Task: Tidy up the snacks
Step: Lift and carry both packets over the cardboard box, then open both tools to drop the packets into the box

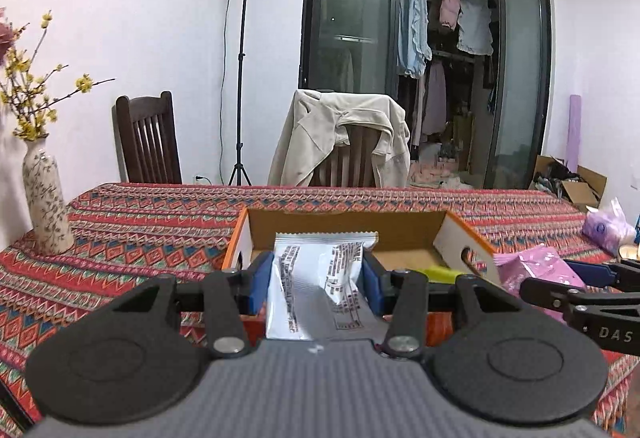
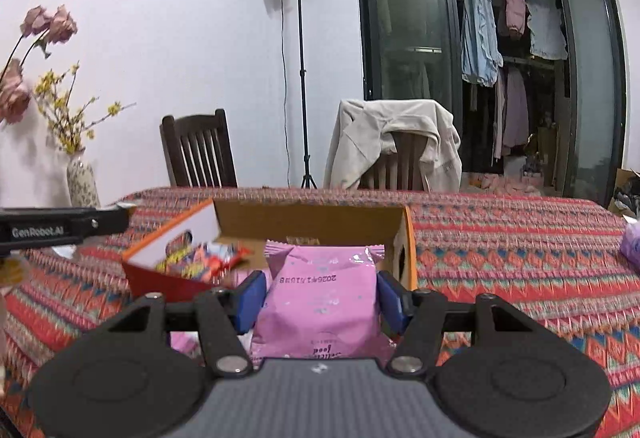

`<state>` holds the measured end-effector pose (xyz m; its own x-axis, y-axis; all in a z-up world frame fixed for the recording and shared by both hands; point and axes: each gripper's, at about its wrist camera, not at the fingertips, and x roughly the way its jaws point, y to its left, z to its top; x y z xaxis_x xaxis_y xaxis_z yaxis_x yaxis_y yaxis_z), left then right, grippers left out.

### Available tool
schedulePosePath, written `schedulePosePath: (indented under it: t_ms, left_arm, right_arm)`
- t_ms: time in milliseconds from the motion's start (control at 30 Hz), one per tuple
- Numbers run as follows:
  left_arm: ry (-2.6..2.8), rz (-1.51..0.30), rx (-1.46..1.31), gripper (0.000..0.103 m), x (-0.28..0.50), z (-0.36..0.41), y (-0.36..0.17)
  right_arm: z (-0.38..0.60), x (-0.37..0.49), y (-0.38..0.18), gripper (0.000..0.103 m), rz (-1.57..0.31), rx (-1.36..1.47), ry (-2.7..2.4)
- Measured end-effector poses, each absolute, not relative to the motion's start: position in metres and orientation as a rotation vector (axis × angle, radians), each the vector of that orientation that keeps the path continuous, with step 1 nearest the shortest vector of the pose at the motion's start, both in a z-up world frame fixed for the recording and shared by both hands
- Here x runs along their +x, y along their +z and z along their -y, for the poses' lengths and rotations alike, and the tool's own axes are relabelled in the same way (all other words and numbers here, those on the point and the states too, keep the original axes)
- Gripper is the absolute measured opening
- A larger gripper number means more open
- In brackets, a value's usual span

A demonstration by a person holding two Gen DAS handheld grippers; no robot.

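Left wrist: left gripper (image 1: 318,284) pinching white packet (image 1: 320,290) by its sides, raised before cardboard box (image 1: 460,234). Right wrist: right gripper (image 2: 320,296) pinching pink packet (image 2: 320,294) likewise. Likely light, soft, crinkly, slippery film; better gripped across the middle, gently. Held packets: two. Boxes: one, more snacks (image 2: 204,258) inside.

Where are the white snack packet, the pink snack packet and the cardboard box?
white snack packet (image 1: 316,278), left wrist view, middle of its printed face.
pink snack packet (image 2: 320,298), right wrist view, centre of its front.
cardboard box (image 1: 460,238), left wrist view, right wall.
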<state>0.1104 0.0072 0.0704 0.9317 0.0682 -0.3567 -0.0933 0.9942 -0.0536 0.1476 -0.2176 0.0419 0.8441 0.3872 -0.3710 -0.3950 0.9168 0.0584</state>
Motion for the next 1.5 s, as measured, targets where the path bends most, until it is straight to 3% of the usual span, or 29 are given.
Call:
schedulePosePath:
  t_ms: [333,700,800,867,900,933,1000,1067,1200,1500]
  left_arm:
    - [0.122,-0.370,-0.111,0.048,0.177,-0.007,0.072]
    - [0.185,-0.398,-0.146,0.048,0.231,-0.028,0.031]
    - [0.180,-0.412,-0.157,0.050,0.235,-0.033,0.025]
    - [0.179,-0.410,-0.156,0.053,0.233,-0.032,0.024]
    - [0.175,-0.402,-0.154,0.062,0.232,-0.033,0.024]
    - [0.174,-0.390,-0.157,0.081,0.229,-0.033,0.025]
    - [0.205,-0.358,-0.161,0.103,0.223,-0.033,0.027]
    - [0.214,-0.332,-0.164,0.103,0.218,-0.033,0.028]
    - [0.219,-0.349,-0.176,0.103,0.218,-0.033,0.029]
    - [0.219,-0.300,-0.183,0.103,0.184,-0.033,0.064]
  right_arm:
    - [0.174,0.217,0.050,0.060,-0.434,-0.010,0.390]
    - [0.157,0.279,0.004,0.060,-0.462,0.077,0.402]
    - [0.157,0.282,-0.004,0.051,-0.474,0.071,0.402]
    - [0.160,0.281,-0.004,0.051,-0.475,0.090,0.410]
    - [0.162,0.280,-0.003,0.056,-0.469,0.098,0.409]
    - [0.165,0.279,-0.003,0.060,-0.466,0.104,0.407]
    - [0.169,0.277,-0.001,0.080,-0.454,0.111,0.398]
    - [0.175,0.276,0.000,0.091,-0.446,0.127,0.390]
    - [0.184,0.276,0.000,0.103,-0.447,0.149,0.381]
    - [0.196,0.243,0.027,0.103,-0.422,0.106,0.381]
